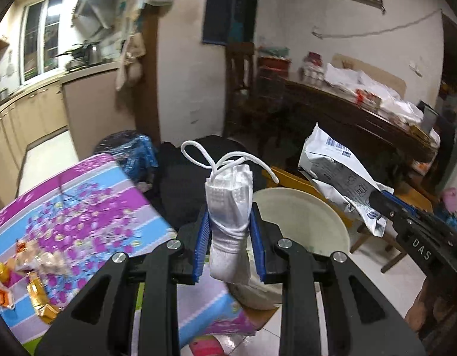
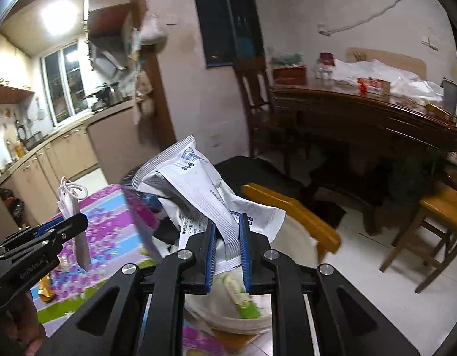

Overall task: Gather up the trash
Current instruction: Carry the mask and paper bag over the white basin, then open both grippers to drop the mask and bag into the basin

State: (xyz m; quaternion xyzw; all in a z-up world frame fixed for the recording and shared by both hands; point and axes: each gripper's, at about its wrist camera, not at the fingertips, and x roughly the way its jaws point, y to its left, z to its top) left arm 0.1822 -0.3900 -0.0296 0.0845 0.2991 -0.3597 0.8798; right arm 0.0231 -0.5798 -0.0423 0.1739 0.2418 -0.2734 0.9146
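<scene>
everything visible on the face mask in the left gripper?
The face mask is white, soft non-woven-looking fabric, folded and bunched into a narrow upright bundle. Its white ear loops curl free above the top. The left gripper has its blue-padded jaws shut on its middle; the lower end hangs below them. It is held in the air above the pale bin, beside the floral tablecloth. The right wrist view shows it hanging limp.

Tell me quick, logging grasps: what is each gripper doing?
Left gripper: closed on a white face mask.
Right gripper: closed on a white plastic wrapper.
</scene>
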